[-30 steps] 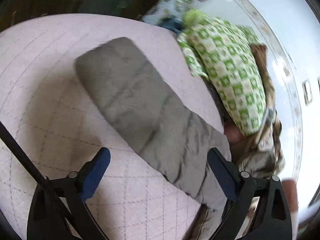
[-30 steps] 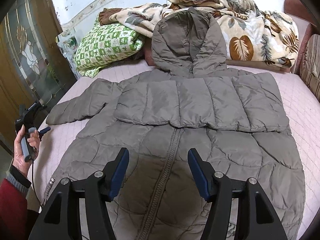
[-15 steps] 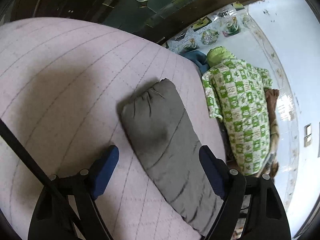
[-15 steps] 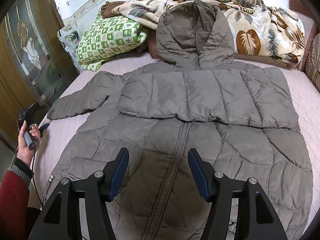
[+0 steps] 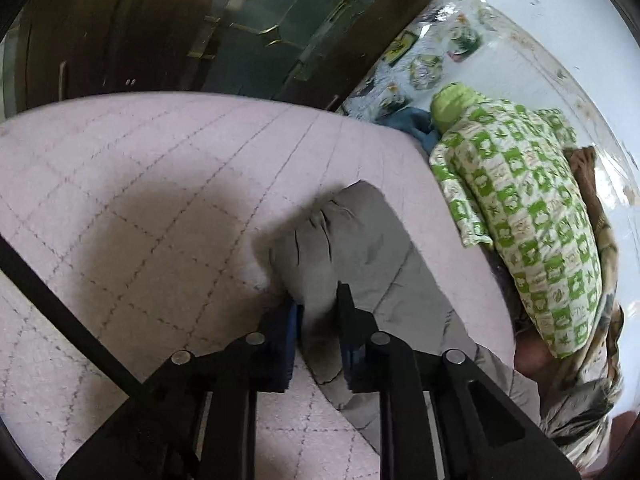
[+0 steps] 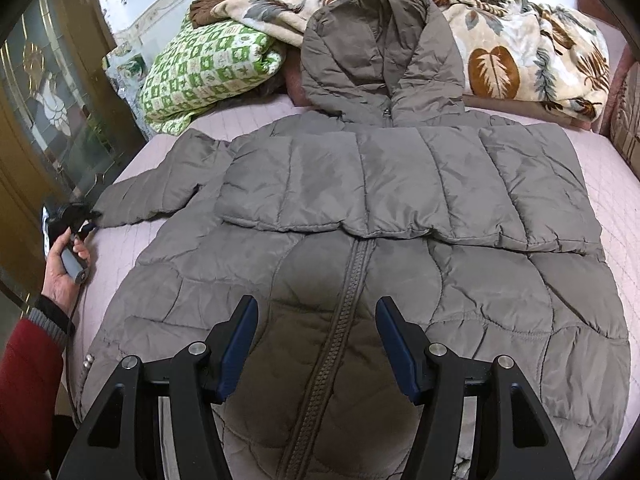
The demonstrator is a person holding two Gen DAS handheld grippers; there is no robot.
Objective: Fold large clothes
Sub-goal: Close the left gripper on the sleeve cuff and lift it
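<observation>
Grey-brown puffer jacket: lay front-up on the pink quilted bed, zip shut, hood at 12 o'clock against the leaf-print blanket, one sleeve already folded across the chest.
Outstretched sleeve: pointed toward 9 o'clock, its cuff at the bed's edge.
Left gripper: its jaws had just been closing and were pinching the cuff, the padded cloth bunched between the blue pads.
Right gripper: jaws spread, empty, hovering over the zip near 6 o'clock.
Risk, slip: slick shell over springy filling; a bite on the cuff's end alone could pull free when the sleeve is carried across.
Risk, drag: with nothing pinning the body, lifting the sleeve might tug the shoulder and undo the folded sleeve.
Risk, snag: green checked quilt at 2 o'clock of the cuff lay close; a high swing could catch it.
</observation>
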